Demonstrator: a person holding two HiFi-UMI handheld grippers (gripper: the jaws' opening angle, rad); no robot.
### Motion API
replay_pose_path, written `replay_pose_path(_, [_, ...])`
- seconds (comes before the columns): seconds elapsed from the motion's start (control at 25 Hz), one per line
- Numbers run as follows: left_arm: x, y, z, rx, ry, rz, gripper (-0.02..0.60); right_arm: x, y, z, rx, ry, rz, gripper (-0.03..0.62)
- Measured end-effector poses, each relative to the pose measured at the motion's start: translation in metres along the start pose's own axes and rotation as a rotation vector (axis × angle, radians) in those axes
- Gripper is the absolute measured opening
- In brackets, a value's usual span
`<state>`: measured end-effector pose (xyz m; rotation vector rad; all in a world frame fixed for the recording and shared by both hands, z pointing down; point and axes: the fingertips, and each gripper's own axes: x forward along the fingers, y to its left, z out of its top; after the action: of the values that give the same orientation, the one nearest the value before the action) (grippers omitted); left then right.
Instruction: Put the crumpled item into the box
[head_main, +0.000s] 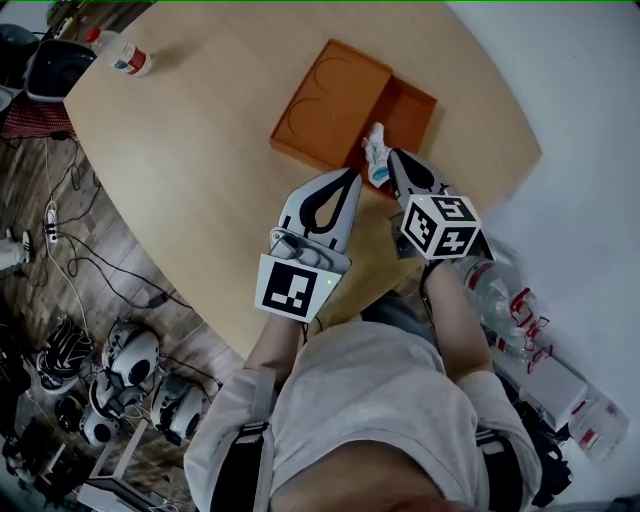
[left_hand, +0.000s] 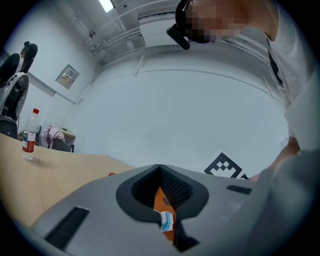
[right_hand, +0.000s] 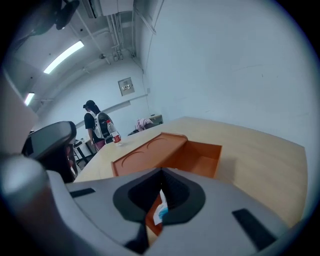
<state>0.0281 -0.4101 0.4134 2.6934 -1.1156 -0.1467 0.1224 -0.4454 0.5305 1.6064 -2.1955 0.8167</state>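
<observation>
Right tool (head_main: 393, 160) clenched on crumpled item (head_main: 376, 145) between its tips, at near edge of box (head_main: 412, 118).

One table (head_main: 200, 170), pale wood.
One orange box (head_main: 330, 100) toward table's far right edge, with one open compartment (head_main: 412, 112).
One crumpled item (head_main: 376, 150), white and blue, at box's near edge.
One bottle (head_main: 128, 58), red label, at table's far left corner.
Two grippers: left gripper (head_main: 350, 180), right gripper (head_main: 392, 158).
Two marker cubes, one per gripper: left cube (head_main: 293, 288), right cube (head_main: 441, 226).
One person with backpack (right_hand: 95, 125) beyond table's far end.
Round black-and-white devices (head_main: 130, 355) on floor off table's left edge: several, exact count unclear.
</observation>
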Motion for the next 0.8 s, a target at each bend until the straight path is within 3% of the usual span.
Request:
replay_pose_path(0.32, [0.000, -0.030, 0.008, 0.046, -0.007, -0.027, 0.014, -0.044, 0.000, 0.009, 0.004, -0.095, 0.019, 0.011])
replay_pose_path(0.8, [-0.030, -0.100, 0.033, 0.146, -0.038, 0.033, 0.014, -0.137, 0.017, 0.015, -0.059, -0.228, 0.107, 0.011])
